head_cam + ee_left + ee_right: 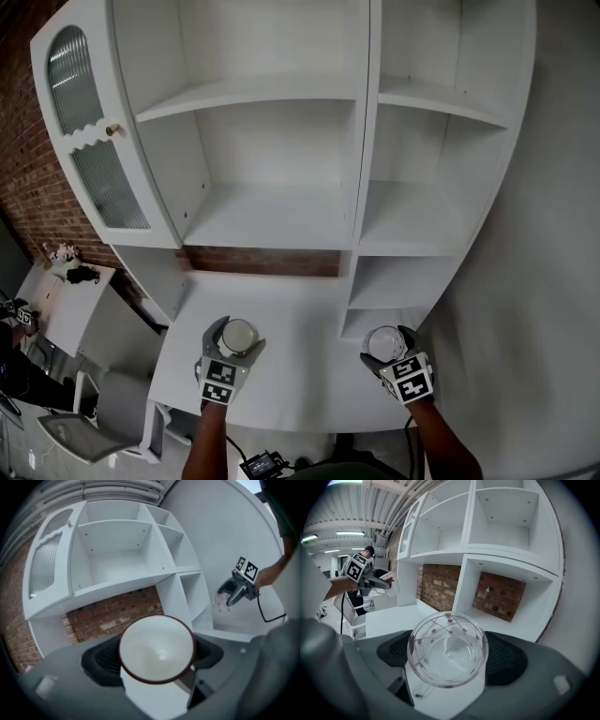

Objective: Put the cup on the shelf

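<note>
A white cup with a dark rim [238, 335] sits between the jaws of my left gripper [233, 343], which is shut on it above the white counter [300, 375]. In the left gripper view the white cup [157, 648] faces the camera mouth-first. My right gripper [386, 347] is shut on a clear glass cup [382, 341] near the lower right cubby. That glass cup [447, 648] has a purple pattern and a handle at its lower left. The white shelf unit [272, 220] rises behind both, its shelves bare.
The unit's ribbed-glass door [89, 141] stands swung open at the left. Brick wall [262, 261] shows behind the counter gap. A small white table [80, 300] and a chair [70, 436] stand lower left. A person [365, 555] is far off in the right gripper view.
</note>
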The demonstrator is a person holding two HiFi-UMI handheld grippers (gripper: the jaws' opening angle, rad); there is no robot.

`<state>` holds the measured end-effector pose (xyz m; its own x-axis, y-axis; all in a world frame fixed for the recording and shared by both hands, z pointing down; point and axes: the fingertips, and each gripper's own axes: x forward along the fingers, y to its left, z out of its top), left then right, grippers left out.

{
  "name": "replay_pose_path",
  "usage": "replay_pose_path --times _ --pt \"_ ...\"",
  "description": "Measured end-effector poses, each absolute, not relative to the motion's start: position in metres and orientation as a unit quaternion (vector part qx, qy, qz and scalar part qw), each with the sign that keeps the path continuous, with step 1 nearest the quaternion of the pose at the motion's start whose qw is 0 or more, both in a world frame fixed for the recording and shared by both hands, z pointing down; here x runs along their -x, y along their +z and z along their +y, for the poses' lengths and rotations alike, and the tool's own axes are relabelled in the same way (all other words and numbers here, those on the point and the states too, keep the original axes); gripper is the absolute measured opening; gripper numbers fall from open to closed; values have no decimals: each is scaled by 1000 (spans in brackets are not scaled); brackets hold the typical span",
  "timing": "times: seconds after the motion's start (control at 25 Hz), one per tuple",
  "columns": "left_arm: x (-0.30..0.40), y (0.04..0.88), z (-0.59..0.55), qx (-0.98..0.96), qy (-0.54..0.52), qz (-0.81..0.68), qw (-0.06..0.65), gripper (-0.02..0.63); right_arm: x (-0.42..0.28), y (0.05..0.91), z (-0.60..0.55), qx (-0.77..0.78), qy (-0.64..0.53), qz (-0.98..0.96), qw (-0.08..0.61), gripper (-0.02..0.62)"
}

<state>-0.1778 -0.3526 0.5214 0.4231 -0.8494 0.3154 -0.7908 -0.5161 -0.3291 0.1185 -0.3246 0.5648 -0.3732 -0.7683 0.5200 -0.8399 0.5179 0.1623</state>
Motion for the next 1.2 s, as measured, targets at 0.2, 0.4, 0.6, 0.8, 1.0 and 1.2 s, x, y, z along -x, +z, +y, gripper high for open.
replay_pose_path --times 0.2,0.4,0.6,0.8,1.0,1.2 --pt "183 489 -359 839 -214 492 87 403 -123 544 -327 -493 52 -826 270 477" --pt "185 460 -366 837 -206 495 106 403 -128 531 -336 -498 46 -825 264 477" --pt "189 430 -373 835 -199 499 123 403 -129 521 -346 -500 42 -825 260 477" --pt "191 405 -381 831 -191 504 136 403 -129 516 -357 -499 38 -827 257 477" --pt "191 381 -389 831 -184 505 144 403 -131 515 -366 -500 40 -826 256 477" --pt "189 361 -400 829 -178 508 153 403 -134 516 -377 -501 42 -826 255 477"
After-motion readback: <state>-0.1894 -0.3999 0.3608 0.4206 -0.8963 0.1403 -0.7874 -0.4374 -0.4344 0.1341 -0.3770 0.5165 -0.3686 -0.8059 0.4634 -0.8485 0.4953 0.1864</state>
